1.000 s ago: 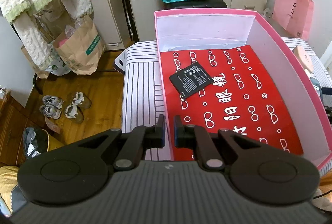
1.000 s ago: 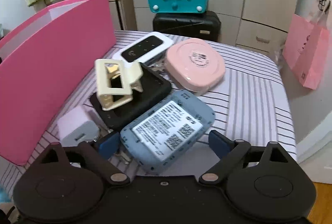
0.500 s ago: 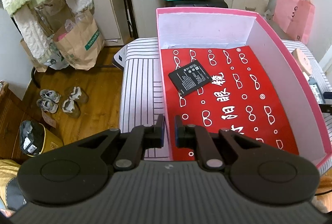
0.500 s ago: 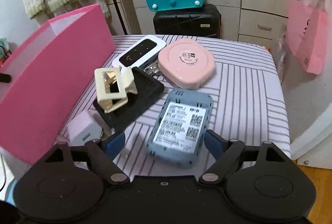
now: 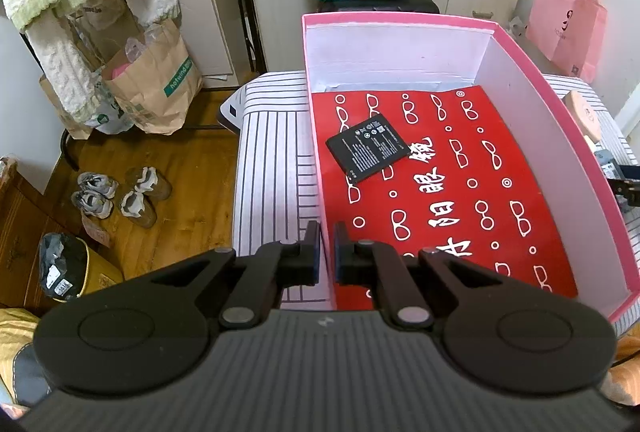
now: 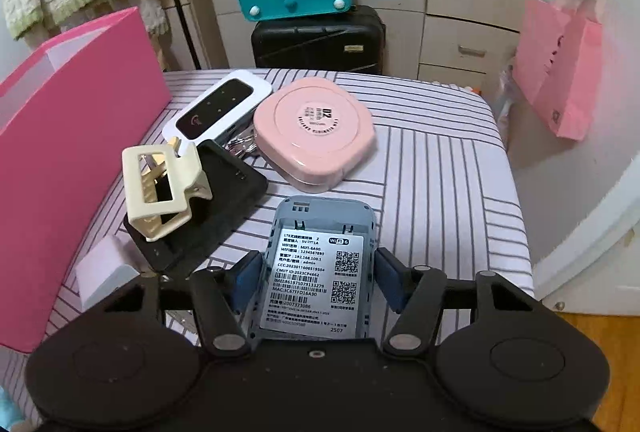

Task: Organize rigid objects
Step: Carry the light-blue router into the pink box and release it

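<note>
Since a second ago the right claw (image 6: 318,282) is straddling the blue router (image 6: 320,272), which now lies lengthwise between its fingers; left view unchanged. Left claw (image 5: 326,258) is pinching the pink box (image 5: 568,135) near wall, fully closed. Right claw is closing on the router's long edges, pitched down. Router on the striped counter (image 6: 440,171) looks light, stiff, smooth-shelled; side grip suits.

box (image 5: 520,51): 1 | battery (image 5: 368,147): 1 | routers (image 6: 316,272): 2 | hair clip (image 6: 160,187): 1 | pink case (image 6: 316,135): 1
</note>
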The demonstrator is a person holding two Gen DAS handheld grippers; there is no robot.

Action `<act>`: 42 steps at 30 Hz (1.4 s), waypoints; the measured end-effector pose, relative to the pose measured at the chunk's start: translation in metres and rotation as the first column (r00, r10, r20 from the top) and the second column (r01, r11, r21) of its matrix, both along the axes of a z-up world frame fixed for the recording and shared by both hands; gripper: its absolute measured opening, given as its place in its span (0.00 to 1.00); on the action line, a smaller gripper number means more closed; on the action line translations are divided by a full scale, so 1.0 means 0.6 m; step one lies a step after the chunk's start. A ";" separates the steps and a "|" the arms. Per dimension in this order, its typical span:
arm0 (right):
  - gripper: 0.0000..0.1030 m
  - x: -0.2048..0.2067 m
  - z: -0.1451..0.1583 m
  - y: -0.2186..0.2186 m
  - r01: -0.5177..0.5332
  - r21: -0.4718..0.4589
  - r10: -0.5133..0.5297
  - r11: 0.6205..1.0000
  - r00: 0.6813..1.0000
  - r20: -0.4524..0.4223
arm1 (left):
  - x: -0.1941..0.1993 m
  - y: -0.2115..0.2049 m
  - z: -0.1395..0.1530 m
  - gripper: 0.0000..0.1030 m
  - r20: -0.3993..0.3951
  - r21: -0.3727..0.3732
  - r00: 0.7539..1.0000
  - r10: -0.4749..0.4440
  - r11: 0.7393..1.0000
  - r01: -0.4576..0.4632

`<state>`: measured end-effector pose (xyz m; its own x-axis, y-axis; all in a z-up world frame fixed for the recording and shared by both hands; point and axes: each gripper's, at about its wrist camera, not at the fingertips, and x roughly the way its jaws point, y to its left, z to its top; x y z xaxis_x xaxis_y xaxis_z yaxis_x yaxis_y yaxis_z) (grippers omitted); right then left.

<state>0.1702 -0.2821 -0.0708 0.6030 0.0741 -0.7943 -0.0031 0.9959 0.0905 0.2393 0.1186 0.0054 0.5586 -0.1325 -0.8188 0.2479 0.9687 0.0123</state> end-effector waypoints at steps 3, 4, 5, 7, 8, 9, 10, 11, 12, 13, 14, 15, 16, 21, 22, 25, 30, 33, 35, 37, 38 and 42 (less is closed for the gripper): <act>0.64 -0.014 0.023 -0.002 0.002 0.005 -0.002 1.000 0.999 0.033 | 0.000 0.000 0.001 0.06 -0.001 0.001 1.000 -0.009 1.000 0.009; 0.64 -0.020 0.035 0.000 -0.001 0.002 0.001 1.000 0.999 0.048 | 0.000 0.002 0.002 0.06 -0.003 -0.004 1.000 -0.010 1.000 0.010; 0.64 -0.025 0.051 0.004 -0.011 -0.002 0.011 1.000 0.998 0.067 | 0.000 0.005 0.003 0.06 -0.003 -0.009 1.000 -0.011 1.000 0.011; 0.64 -0.031 0.086 0.015 -0.039 -0.005 0.039 0.999 0.993 0.109 | -0.002 0.008 0.006 0.06 -0.003 -0.020 1.000 -0.014 1.000 0.014; 0.64 -0.033 0.108 0.025 -0.062 -0.003 0.062 0.998 0.988 0.139 | -0.003 0.008 0.006 0.06 -0.002 -0.020 1.000 -0.016 1.000 0.016; 0.64 -0.035 0.125 0.035 -0.088 0.001 0.086 0.996 0.982 0.166 | -0.005 0.008 0.006 0.06 0.001 -0.016 1.000 -0.020 1.000 0.020; 0.64 -0.035 0.145 0.048 -0.125 0.013 0.121 0.992 0.974 0.193 | -0.006 0.007 0.005 0.06 0.005 -0.014 1.000 -0.021 1.000 0.021; 0.64 -0.033 0.159 0.060 -0.167 0.025 0.158 0.986 0.965 0.210 | -0.007 0.007 0.004 0.06 0.008 -0.015 1.000 -0.020 1.000 0.020; 0.64 -0.029 0.176 0.079 -0.230 0.038 0.217 0.972 0.950 0.223 | -0.007 0.007 0.003 0.06 0.008 -0.017 1.000 -0.017 1.000 0.017; 0.64 -0.022 0.187 0.097 -0.289 0.045 0.272 0.956 0.935 0.228 | -0.007 0.007 0.002 0.06 0.008 -0.021 1.000 -0.014 1.000 0.014; 0.64 -0.013 0.201 0.119 -0.352 0.055 0.331 0.934 0.915 0.229 | -0.008 0.008 0.002 0.06 0.010 -0.023 1.000 -0.012 1.000 0.013; 0.64 -0.003 0.210 0.139 -0.400 0.060 0.378 0.915 0.898 0.225 | -0.008 0.009 0.002 0.06 0.011 -0.028 1.000 -0.010 1.000 0.010; 0.64 0.011 0.219 0.165 -0.455 0.060 0.433 0.888 0.875 0.216 | -0.008 0.011 0.002 0.06 0.011 -0.035 1.000 -0.008 0.999 0.009; 0.64 0.081 0.223 0.289 -0.616 -0.047 0.617 0.786 0.778 0.121 | -0.011 0.016 0.000 0.06 0.018 -0.051 1.000 -0.009 0.999 0.010; 0.64 0.105 0.213 0.313 -0.625 -0.069 0.628 0.778 0.773 0.086 | -0.011 0.015 0.000 0.06 0.021 -0.050 1.000 -0.011 0.999 0.012; 0.64 0.168 0.178 0.363 -0.619 -0.118 0.622 0.777 0.783 -0.014 | -0.012 0.013 -0.001 0.06 0.028 -0.047 0.999 -0.015 0.999 0.016; 0.64 0.235 0.109 0.421 -0.602 -0.215 0.585 0.769 0.798 -0.142 | -0.014 0.019 -0.002 0.07 0.031 -0.065 0.999 -0.021 0.998 0.023; 0.65 0.257 0.082 0.438 -0.590 -0.266 0.552 0.762 0.807 -0.208 | -0.013 0.022 -0.002 0.08 0.032 -0.075 0.999 -0.031 0.997 0.033; 0.65 0.265 0.075 0.438 -0.589 -0.225 0.537 0.776 0.805 -0.254 | -0.013 0.022 -0.003 0.08 0.036 -0.079 0.999 -0.036 0.996 0.039; 0.69 0.274 0.083 0.427 -0.567 -0.151 0.526 0.810 0.815 -0.244 | -0.014 0.024 -0.004 0.08 0.039 -0.079 0.998 -0.039 0.996 0.042; 0.71 0.276 0.090 0.420 -0.551 -0.126 0.518 0.825 0.826 -0.225 | -0.014 0.024 -0.004 0.08 0.039 -0.079 0.998 -0.041 0.996 0.043; 0.71 0.239 0.149 0.372 -0.507 -0.042 0.503 0.861 0.861 -0.078 | -0.013 0.026 -0.003 0.08 0.034 -0.083 0.999 -0.041 0.996 0.044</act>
<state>0.3136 -0.0587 0.0185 0.4450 0.3070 -0.8413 -0.5032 0.8628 0.0486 0.2315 0.1339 0.0035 0.5772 -0.2238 -0.7853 0.2894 0.9553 -0.0595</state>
